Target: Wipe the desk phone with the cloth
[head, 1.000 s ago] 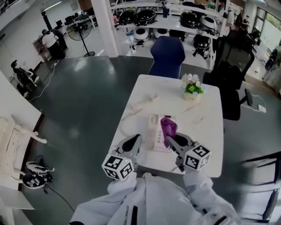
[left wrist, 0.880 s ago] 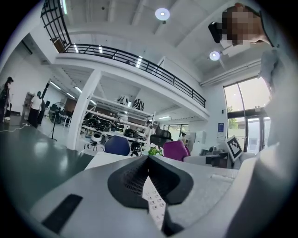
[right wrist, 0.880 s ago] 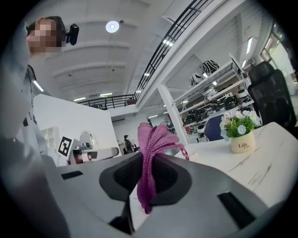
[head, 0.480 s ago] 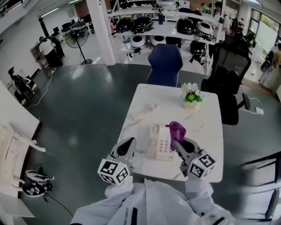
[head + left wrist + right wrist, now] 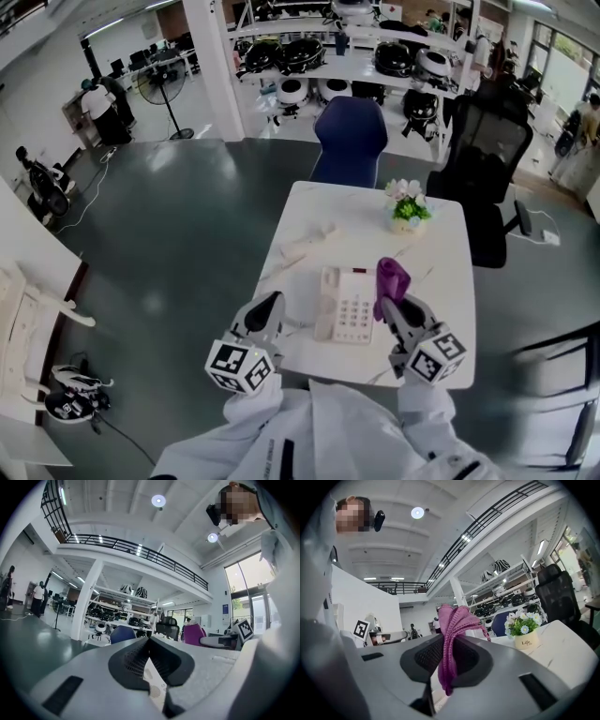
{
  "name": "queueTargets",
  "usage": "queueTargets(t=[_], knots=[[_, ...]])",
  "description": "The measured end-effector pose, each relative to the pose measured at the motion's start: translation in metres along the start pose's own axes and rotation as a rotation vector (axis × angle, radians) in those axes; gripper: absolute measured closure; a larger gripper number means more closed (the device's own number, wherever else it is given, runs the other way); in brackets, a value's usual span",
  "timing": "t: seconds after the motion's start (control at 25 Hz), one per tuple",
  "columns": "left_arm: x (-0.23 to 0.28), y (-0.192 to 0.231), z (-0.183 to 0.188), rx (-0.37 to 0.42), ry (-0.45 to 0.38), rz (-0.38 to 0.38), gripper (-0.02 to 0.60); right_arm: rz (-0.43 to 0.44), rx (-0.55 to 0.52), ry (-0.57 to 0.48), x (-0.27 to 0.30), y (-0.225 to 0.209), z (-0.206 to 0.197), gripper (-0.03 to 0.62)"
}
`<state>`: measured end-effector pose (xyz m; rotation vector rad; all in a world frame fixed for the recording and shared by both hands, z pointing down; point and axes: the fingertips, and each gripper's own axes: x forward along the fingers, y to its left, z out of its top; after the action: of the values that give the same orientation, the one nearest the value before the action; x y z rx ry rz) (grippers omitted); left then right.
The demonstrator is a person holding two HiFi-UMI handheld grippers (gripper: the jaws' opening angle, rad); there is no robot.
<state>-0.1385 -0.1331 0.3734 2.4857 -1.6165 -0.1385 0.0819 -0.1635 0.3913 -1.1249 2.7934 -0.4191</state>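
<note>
A white desk phone (image 5: 345, 306) lies flat near the front of the white table (image 5: 441, 244). My right gripper (image 5: 397, 309) is shut on a purple cloth (image 5: 391, 277), which sticks up from the jaws just off the phone's right edge. In the right gripper view the cloth (image 5: 454, 620) is pinched between the dark pads of the right gripper (image 5: 449, 654) and hangs down in folds. My left gripper (image 5: 265, 316) hovers at the phone's left over the table's front left corner. In the left gripper view, the left gripper (image 5: 149, 641) has its jaws closed together and holds nothing.
A small pot of flowers (image 5: 406, 203) stands at the table's far right, seen also as the flower pot (image 5: 524, 630). A pale long object (image 5: 305, 240) lies at the left edge. A blue chair (image 5: 349, 131) and a black office chair (image 5: 487, 155) stand behind the table.
My right gripper has carried the cloth rightwards, from over the phone's keypad to its right edge. The left gripper has hardly moved.
</note>
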Motion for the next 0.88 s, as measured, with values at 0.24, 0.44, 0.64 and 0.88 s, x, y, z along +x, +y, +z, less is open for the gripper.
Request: queueTargets(t=[0.24,0.44,0.64,0.88], knots=[[-0.003,0.005,0.001,0.01,0.007,0.011,0.584,-0.023,-0.025,0.012,-0.001,-0.001,-0.002,0.556],[-0.006,0.008,-0.001,0.013,0.012,0.017,0.583,-0.028,-0.036,0.024,0.0,-0.001,-0.004,0.557],[-0.005,0.01,-0.004,0.004,0.022,0.019,0.583,-0.031,-0.048,0.034,0.004,-0.002,-0.006,0.557],[-0.008,0.014,-0.007,0.002,0.027,0.022,0.583,-0.04,-0.059,0.033,0.007,-0.002,-0.006,0.556]])
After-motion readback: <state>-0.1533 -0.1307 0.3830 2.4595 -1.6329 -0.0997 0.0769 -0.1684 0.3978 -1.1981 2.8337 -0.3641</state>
